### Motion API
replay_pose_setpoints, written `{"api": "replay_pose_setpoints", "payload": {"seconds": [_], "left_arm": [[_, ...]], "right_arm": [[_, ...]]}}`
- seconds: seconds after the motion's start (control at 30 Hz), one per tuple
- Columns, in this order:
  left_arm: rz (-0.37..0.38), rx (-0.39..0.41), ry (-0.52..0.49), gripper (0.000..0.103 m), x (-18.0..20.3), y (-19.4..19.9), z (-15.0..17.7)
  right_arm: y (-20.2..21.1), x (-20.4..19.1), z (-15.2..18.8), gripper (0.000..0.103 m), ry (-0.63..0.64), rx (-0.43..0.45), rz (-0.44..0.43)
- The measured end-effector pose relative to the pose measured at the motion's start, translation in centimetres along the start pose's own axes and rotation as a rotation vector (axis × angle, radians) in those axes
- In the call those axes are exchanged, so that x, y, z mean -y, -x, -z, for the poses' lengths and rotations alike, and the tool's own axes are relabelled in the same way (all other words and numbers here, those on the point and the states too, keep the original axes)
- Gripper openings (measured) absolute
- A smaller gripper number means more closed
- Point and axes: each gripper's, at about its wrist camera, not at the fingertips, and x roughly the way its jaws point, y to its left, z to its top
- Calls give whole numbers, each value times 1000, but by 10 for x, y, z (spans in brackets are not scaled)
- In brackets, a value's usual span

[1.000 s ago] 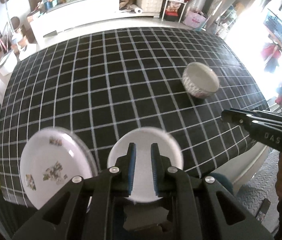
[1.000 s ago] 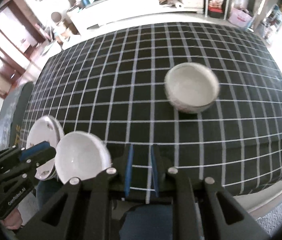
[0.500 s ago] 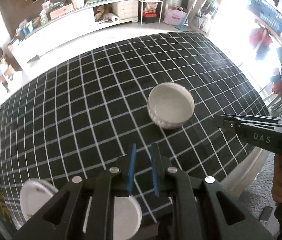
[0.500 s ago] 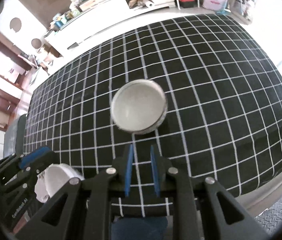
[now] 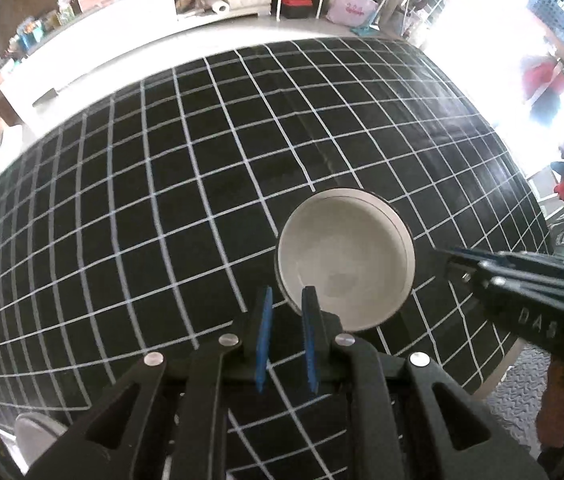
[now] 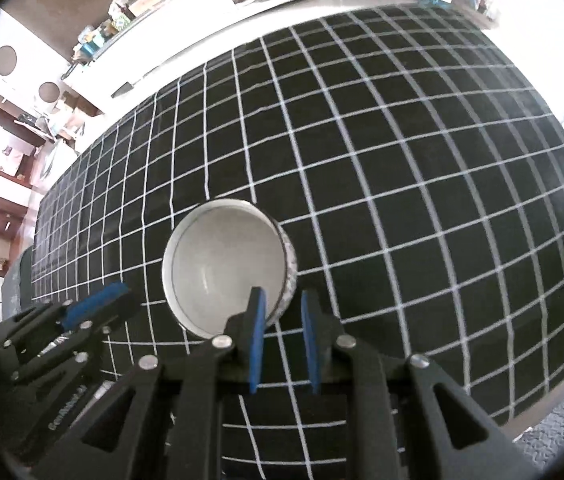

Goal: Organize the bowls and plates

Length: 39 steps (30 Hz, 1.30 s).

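A white bowl (image 5: 345, 260) stands upright on a table covered with a black cloth (image 5: 162, 200) ruled in white squares. In the left wrist view the bowl sits at about 3 o'clock from the picture's middle, near the table's near edge. The left gripper (image 5: 285, 304) has its blue-padded fingers (image 5: 262, 332) parted by a narrow gap with nothing between them; it is released. Its right finger overlaps the bowl's near rim at about 7 o'clock of the bowl, while the left finger lies over bare cloth just outside the rim. Whether either finger touches the bowl cannot be told.

The right gripper (image 5: 451, 254) shows in that view at 3 o'clock of the bowl, just beside its rim but apart from it.

In the right wrist view the bowl (image 6: 226, 272) lies at about 7 o'clock from the middle, its outer wall showing a faint pattern. The right gripper (image 6: 282, 300) is likewise unclenched and empty: its left finger (image 6: 258, 332) overlaps the bowl's inside at about 5 o'clock of the bowl, the right finger lies outside the wall, so the rim falls in the gap. The left gripper (image 6: 116, 294) appears at 9 o'clock of the bowl, near it.

At the left wrist view's 7 o'clock edge, a sliver of a white plate (image 5: 36, 434) shows.
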Motion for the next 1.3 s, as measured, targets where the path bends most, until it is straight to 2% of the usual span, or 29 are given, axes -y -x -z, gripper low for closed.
{"api": "replay_pose_setpoints", "payload": {"seconds": [0.2,0.3,0.37,0.5,0.6,0.93,1.3], "left_arm": [[5,-35,-6,13,-3,-23,-10],[5,-48,-18,9,-2,-32,-11],[-21,-47,-47,9,2,-35,-10],[-32,-54,-58,9,2,-35,-10],[-34,-64,-52,9,-6,-34,-7],[-78,-139,0,10,-62,-17,24],[-134,-149,108,10,-124,6,76]], "right_arm": [[-16,2,-2,22,-3,-15,14],[-19,1,0,22,12,-15,26],[-26,-2,2,18,31,-34,37],[-29,-8,5,17,63,-27,109],[-30,-17,10,17,106,-24,128],[-40,-60,31,18,178,-61,55],[-53,-115,55,18,281,-101,30]]}}
